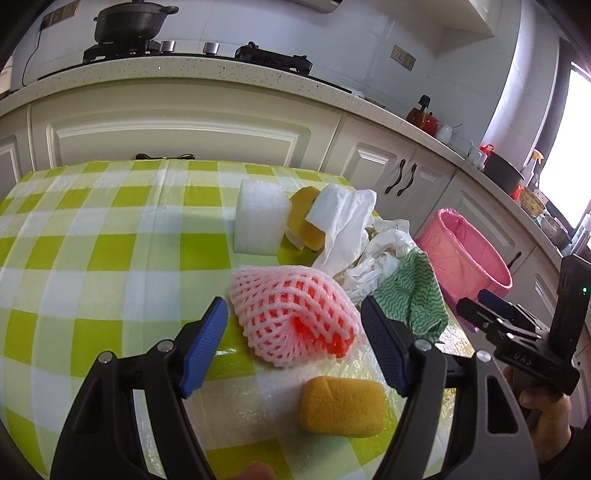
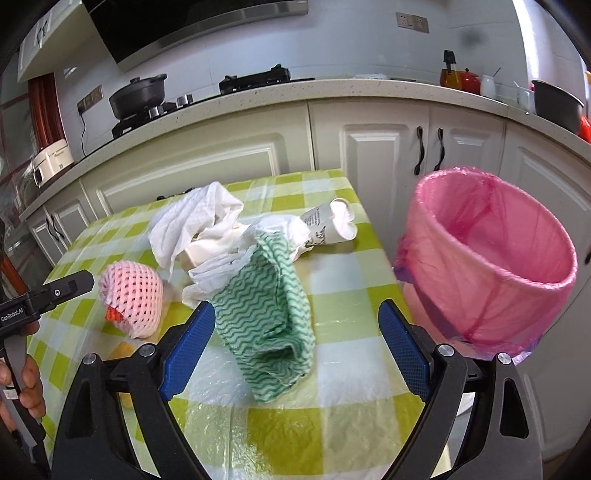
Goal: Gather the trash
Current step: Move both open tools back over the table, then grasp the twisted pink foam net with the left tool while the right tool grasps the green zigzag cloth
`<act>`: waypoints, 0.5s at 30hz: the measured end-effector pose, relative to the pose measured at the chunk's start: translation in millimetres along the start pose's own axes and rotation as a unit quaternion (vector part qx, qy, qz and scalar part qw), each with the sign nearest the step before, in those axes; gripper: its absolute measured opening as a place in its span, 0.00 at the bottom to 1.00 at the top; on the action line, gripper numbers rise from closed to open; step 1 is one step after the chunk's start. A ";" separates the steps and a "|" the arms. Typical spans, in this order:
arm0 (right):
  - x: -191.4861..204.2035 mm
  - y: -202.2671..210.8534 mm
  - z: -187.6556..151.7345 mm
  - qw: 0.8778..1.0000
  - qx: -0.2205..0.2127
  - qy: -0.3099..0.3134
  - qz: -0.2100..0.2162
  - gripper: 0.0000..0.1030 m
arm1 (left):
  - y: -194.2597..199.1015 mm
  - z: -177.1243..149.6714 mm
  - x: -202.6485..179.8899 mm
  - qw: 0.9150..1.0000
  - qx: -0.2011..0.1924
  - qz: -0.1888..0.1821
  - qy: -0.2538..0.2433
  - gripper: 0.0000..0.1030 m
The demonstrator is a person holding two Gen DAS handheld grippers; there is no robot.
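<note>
My left gripper (image 1: 293, 315) is open, its blue pads either side of a pink foam fruit net (image 1: 295, 317) lying on the checked tablecloth (image 1: 92, 240). A yellow sponge (image 1: 341, 406) lies just below it. My right gripper (image 2: 297, 321) is open around a green wavy cloth (image 2: 269, 325). Behind the cloth lie crumpled white paper towels (image 2: 192, 225), a white plastic bag (image 2: 218, 269) and a crushed paper cup (image 2: 332, 225). The foam net also shows in the right wrist view (image 2: 131, 299). A pink-lined bin (image 2: 487, 258) stands off the table's right edge, and it also shows in the left wrist view (image 1: 465, 254).
A white foam block (image 1: 260, 218) and a second yellow sponge (image 1: 304, 218) sit behind the net. Kitchen cabinets (image 2: 373, 147) and a counter with stove and black pot (image 1: 133, 22) run behind the table. The right gripper shows at the left view's right edge (image 1: 495, 317).
</note>
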State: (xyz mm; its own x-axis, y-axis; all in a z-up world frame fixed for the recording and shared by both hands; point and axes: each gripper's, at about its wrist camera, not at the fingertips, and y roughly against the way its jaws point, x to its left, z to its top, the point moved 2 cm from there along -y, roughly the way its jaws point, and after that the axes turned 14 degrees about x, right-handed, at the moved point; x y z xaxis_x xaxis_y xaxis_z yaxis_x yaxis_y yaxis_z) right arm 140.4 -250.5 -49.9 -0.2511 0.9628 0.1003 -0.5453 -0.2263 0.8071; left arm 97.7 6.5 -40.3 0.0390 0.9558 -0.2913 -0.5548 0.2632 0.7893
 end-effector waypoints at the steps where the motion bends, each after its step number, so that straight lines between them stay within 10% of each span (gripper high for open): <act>1: 2.3 -3.1 0.3 1.000 0.001 0.001 -0.004 0.82 | -2.6 0.4 1.3 1.000 0.002 -0.002 0.004 0.71; 15: 11.6 -49.5 7.7 0.998 0.044 -0.011 -0.034 0.82 | -39.7 11.4 -0.1 0.999 0.044 0.006 0.029 0.74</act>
State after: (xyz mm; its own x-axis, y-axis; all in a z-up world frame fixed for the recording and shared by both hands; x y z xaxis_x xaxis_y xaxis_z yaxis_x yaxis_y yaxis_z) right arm 170.7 -227.0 -84.2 -0.1979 0.9786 0.0556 -0.4877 -0.1475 0.8605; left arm 129.2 -2.5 -65.5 -0.0171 0.9505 -0.3103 -0.4796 0.2645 0.8367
